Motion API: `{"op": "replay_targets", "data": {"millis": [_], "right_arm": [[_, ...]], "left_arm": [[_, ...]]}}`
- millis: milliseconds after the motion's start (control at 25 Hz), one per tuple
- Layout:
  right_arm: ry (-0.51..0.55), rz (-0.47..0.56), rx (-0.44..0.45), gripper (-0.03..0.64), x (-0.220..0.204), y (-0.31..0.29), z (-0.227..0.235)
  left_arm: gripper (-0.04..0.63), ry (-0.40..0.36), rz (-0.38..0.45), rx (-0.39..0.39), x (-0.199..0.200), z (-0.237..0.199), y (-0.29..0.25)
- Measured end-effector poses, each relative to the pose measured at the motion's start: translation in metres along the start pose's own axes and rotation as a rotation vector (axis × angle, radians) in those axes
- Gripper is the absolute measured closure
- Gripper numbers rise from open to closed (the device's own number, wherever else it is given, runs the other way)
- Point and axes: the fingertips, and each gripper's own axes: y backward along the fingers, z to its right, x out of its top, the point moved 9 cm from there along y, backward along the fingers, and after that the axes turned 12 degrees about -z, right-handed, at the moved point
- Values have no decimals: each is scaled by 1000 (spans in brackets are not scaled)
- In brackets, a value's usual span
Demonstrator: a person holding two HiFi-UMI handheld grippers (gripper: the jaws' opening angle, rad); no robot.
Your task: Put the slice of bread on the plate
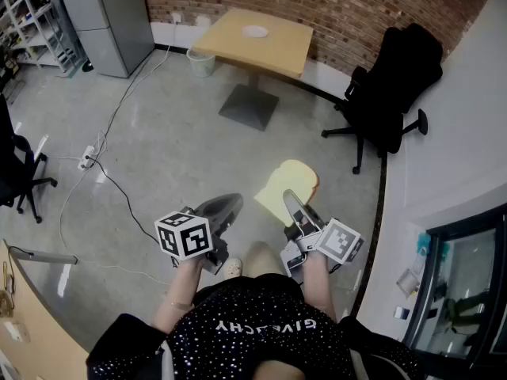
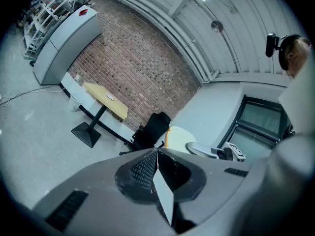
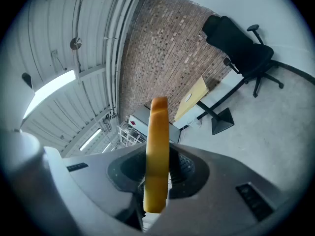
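Note:
A pale slice of bread (image 1: 287, 185) with a tan crust is held out over the floor, with my right gripper (image 1: 291, 200) shut on it. In the right gripper view the bread (image 3: 157, 146) stands edge-on between the jaws. My left gripper (image 1: 228, 206) hangs beside it to the left, shut with nothing in it; its jaws (image 2: 156, 154) meet in the left gripper view. The white plate (image 1: 255, 31) lies on a light wooden table (image 1: 277, 50) far ahead by the brick wall, well apart from both grippers.
A black office chair (image 1: 392, 85) stands to the right of the table. A small bin (image 1: 201, 62) sits at the table's left, and a grey cabinet (image 1: 107, 18) beyond it. Cables and a power strip (image 1: 87, 158) lie across the concrete floor on the left.

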Motion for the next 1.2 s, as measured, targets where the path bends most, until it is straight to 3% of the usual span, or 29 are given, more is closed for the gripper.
{"op": "replay_targets", "data": {"millis": [440, 800, 1200], "right_arm": [[5, -27, 19, 522, 20, -33, 11], [34, -57, 13, 522, 104, -84, 36], [51, -71, 35, 522, 205, -136, 74]], "left_arm": [[583, 24, 20, 5, 19, -28, -14], [583, 41, 44, 22, 83, -66, -71], [583, 3, 59, 13, 170, -96, -157]]}}
